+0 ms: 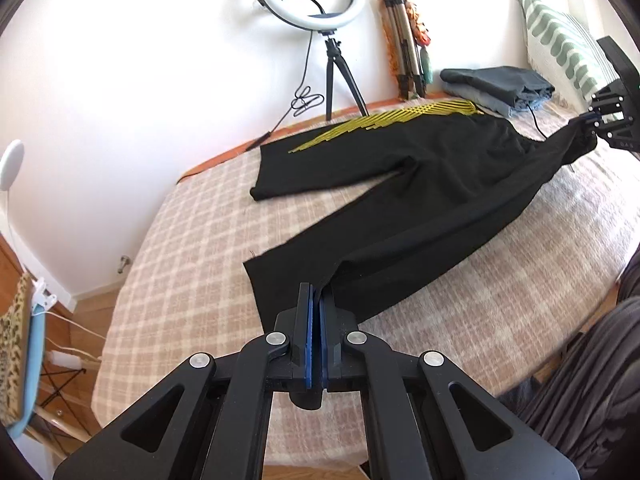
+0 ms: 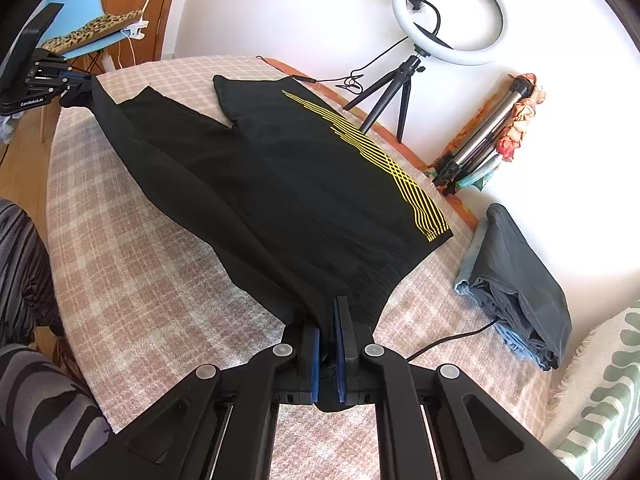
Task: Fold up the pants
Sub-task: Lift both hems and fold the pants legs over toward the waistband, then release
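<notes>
Across the checked beige bedspread (image 1: pixel 192 240) lie the black pants (image 1: pixel 400 184), legs spread in a V, with yellow stripes (image 2: pixel 372 148) running down the outer side of the far leg. Much is hidden at both grips: the left gripper (image 1: pixel 316 300) has its blue pads pressed together on the hem of the near leg, and the cloth between them is only a thin dark edge. The right gripper (image 2: pixel 329 320) is clamped on the waistband corner, where the bunched fabric covers the pad tips and fills the gap, so just how much cloth is caught cannot be made out. From the hem to the waist the near side of the pants is lifted off the bedspread in a taut ridge, while the far leg and the seat lie flat.

Both views are cut off by the round fisheye border. Only striped grey trouser legs (image 2: pixel 36 400) of the person show, at the lower left of the right wrist view. A ring light (image 2: pixel 452 16) on a small tripod stands at the bed's far edge, and a folded tripod (image 2: pixel 480 132) with patterned cloth wrapped on it leans on the white wall. Folded dark grey and blue garments (image 2: pixel 516 284) sit stacked near a green-patterned pillow (image 1: pixel 560 40). A blue chair (image 2: pixel 80 8) carries a leopard-print item, partly hidden.

White lettering on the left gripper's body in the right wrist view reads "GenRobot.AI"; the small marking on the right gripper's body in the left wrist view is too small to read.
</notes>
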### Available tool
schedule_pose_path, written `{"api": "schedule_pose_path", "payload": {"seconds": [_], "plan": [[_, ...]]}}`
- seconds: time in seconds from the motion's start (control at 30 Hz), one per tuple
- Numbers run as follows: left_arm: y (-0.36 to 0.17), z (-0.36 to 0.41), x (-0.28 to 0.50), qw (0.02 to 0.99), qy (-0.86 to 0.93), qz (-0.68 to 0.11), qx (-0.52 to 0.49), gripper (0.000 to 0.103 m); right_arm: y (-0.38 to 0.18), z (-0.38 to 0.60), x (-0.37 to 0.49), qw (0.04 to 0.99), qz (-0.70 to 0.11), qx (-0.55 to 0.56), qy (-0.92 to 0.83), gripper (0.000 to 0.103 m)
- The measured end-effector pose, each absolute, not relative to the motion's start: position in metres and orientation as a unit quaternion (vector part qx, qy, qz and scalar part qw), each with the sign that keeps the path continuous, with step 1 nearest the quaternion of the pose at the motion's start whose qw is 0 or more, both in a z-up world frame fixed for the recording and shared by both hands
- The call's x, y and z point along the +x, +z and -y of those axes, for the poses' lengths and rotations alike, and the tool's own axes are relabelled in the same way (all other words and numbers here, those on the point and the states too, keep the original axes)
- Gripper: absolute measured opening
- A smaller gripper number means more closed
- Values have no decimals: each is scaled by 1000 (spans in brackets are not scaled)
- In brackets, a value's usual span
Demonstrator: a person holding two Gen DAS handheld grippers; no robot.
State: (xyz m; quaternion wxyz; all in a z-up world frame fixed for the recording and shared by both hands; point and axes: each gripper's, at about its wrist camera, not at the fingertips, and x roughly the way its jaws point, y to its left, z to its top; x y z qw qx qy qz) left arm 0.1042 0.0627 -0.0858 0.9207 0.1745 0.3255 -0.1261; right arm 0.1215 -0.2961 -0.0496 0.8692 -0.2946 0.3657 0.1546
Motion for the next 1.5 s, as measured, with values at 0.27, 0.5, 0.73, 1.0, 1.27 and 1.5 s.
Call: {"api": "schedule_pose_path", "payload": {"seconds": [0.27,0.5,0.73,1.0,1.27,1.5], "plan": [[-63,-61,134,938,-108,-296,147,1,-38,297,136,875,-360,-288,148,2],[-40,-63,170,949,-106,-275,114,1,-22,300,159,878,-357,-289,138,2],[-21,-54,221,955,-94,-254,120,1,-3,295,203,880,-349,-295,126,1],[-14,-40,293,958,-83,-244,129,1,7,304,279,883,-350,-293,107,1],[-42,-23,377,944,-78,-284,148,1,-26,319,363,867,-392,-292,99,1],[-87,-6,432,921,-82,-331,186,1,-77,330,417,849,-435,-284,92,1]]}}
